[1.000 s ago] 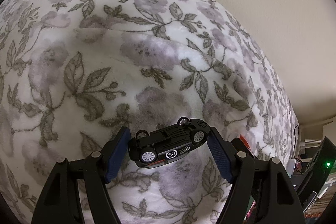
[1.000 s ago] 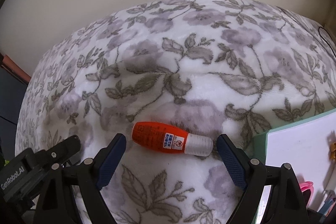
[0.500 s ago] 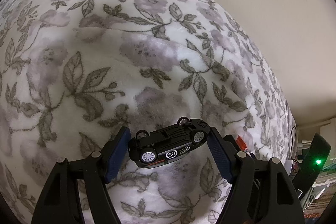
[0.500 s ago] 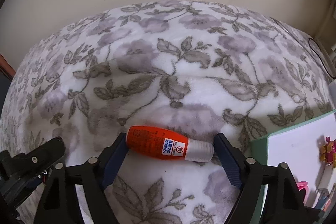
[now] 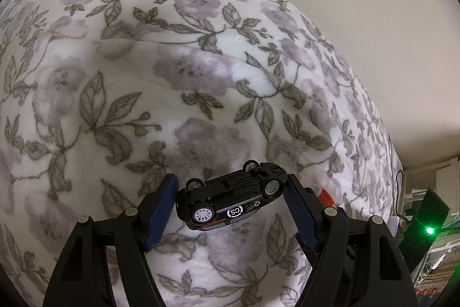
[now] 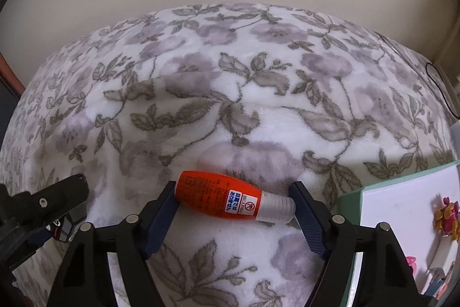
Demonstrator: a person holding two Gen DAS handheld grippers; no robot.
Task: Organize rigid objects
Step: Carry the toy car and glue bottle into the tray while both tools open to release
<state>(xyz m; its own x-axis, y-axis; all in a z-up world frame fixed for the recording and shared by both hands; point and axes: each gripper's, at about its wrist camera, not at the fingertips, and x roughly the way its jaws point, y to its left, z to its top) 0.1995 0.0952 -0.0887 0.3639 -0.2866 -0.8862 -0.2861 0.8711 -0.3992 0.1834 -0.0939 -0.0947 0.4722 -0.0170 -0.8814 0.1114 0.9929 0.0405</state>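
Our left tongs [image 5: 231, 199] clamp an upturned black toy car [image 5: 230, 199], right tongs [image 6: 234, 205] closing, seemingly touching the orange bottle [image 6: 230, 200] on the floral blanket [image 6: 230, 91]

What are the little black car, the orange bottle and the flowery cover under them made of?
Toy car: looks like glossy black moulded plastic with silvery wheels, though the body could be die-cast metal.
Orange bottle: smooth, slightly shiny plastic, with a ribbed translucent whitish cap and printed label.
Floral blanket: soft fleece or plush; its fuzzy nap and gentle folds show.
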